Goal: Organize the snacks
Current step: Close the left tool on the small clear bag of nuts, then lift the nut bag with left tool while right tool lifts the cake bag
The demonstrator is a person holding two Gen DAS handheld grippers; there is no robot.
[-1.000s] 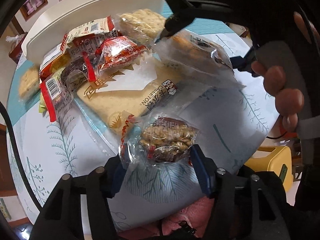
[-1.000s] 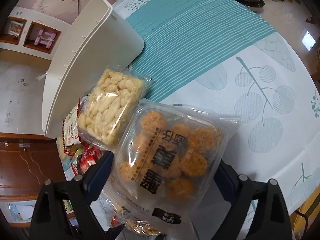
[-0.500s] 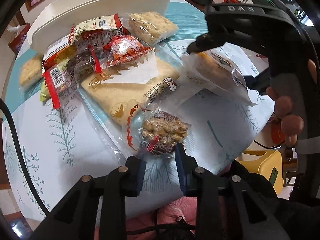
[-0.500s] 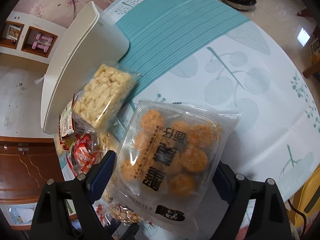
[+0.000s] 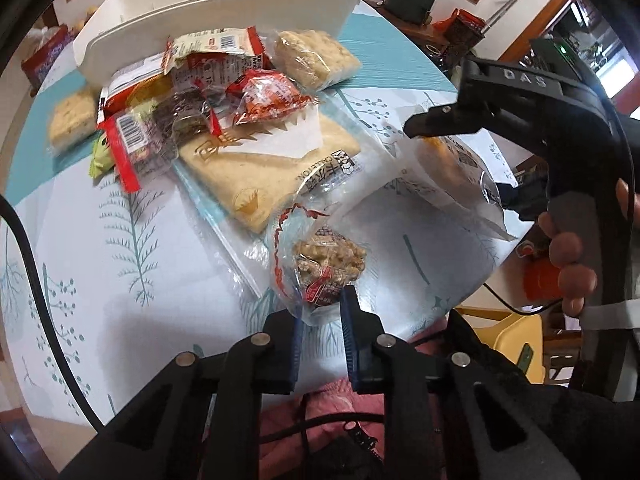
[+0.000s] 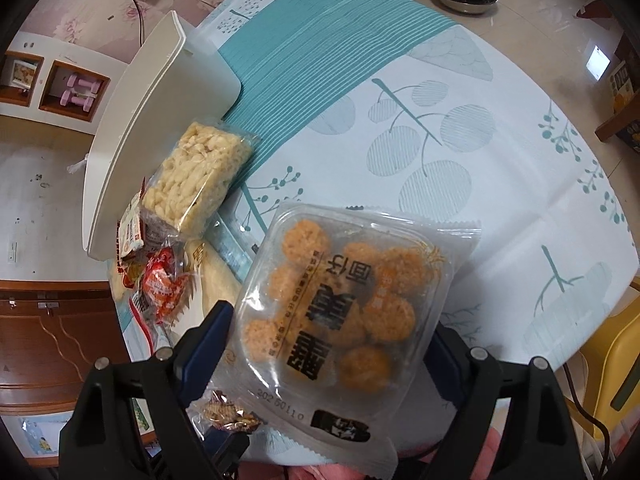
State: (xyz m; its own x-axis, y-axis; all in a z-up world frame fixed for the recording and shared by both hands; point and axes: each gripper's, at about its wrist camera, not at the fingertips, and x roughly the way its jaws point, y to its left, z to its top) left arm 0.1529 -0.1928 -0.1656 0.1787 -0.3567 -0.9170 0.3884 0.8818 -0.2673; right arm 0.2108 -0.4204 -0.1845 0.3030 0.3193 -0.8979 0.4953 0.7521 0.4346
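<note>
Left gripper: in the left wrist view we see the left gripper [image 5: 322,320] nearest the lens, its blue pads closed on the near edge of a small clear peanut-brittle packet [image 5: 324,268].
Peanut packet: it lies on the tablecloth [image 5: 120,264] just beyond the fingers, beside the corner of a big flat cracker pack [image 5: 260,168]. In the right wrist view we see only a scrap of it [image 6: 230,416] under the tray pack.
Right gripper: in its own view the right gripper [image 6: 324,344] has its jaws spread wide, gripping a tray pack of round orange cakes [image 6: 340,312] by its two side edges. The pack is lifted off the table.
Seen only from the left: the right gripper's black body [image 5: 520,112] and the person's hand [image 5: 568,264] on its handle, with the tray pack [image 5: 452,172] hanging side-on above the cloth.
Middle ground: we see a red wrapped snack [image 5: 268,96], a red-edged barcode packet [image 5: 132,140] and a torn red-and-white wrapper [image 5: 212,52] heaped on the far end of the cracker pack.
Further back: a pale rice-crisp block [image 5: 316,58] lies just beside the heap, touching the white bin [image 5: 224,12]. A second block [image 5: 70,124] lies at the left, blurred.
Seen only from the right: open tablecloth with leaf and fruit print beyond the tray pack, and the rice-crisp block [image 6: 200,180] against the white bin [image 6: 132,120].
In the way: the tray pack fills the lower middle of the right wrist view and hides what lies beneath it.
</note>
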